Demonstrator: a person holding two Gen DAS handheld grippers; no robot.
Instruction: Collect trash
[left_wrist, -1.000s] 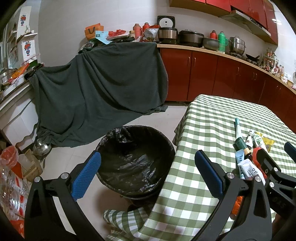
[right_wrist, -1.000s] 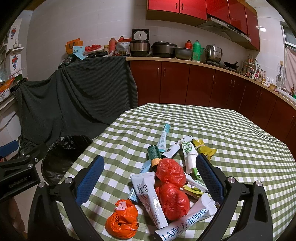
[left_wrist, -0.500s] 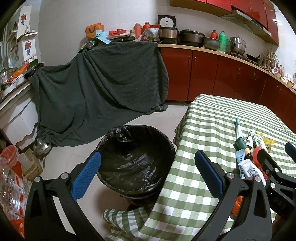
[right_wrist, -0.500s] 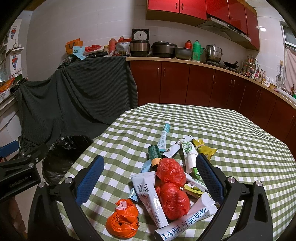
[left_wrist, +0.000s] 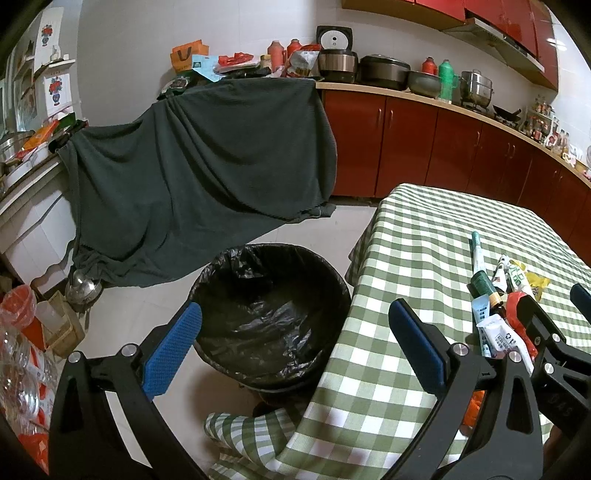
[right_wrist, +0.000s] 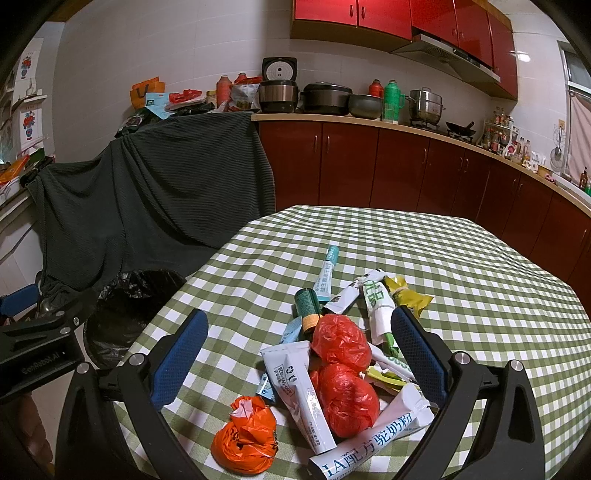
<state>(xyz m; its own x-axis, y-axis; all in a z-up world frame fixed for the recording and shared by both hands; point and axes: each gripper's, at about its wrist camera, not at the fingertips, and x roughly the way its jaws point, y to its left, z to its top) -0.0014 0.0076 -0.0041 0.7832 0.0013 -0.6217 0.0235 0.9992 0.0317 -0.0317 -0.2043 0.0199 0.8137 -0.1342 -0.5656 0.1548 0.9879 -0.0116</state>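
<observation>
My right gripper (right_wrist: 299, 354) was held low over the trash pile (right_wrist: 343, 354) in the bottom middle of its view, fingers spread wide with nothing between them. The pile lay on the green checked tablecloth (right_wrist: 461, 266): two red plastic bags (right_wrist: 341, 341), an orange crumpled bag (right_wrist: 244, 439), a white tube (right_wrist: 301, 391) and some long packets. I think my fingers were open that wide so they could drop around one of the soft bags.

My left gripper (left_wrist: 295, 339) was empty too, its fingers far apart. It waited near the black-lined trash bin (left_wrist: 269, 321) in the middle of its view. The bin stood on the floor just beside the table edge, probably so trash had a short trip.
</observation>
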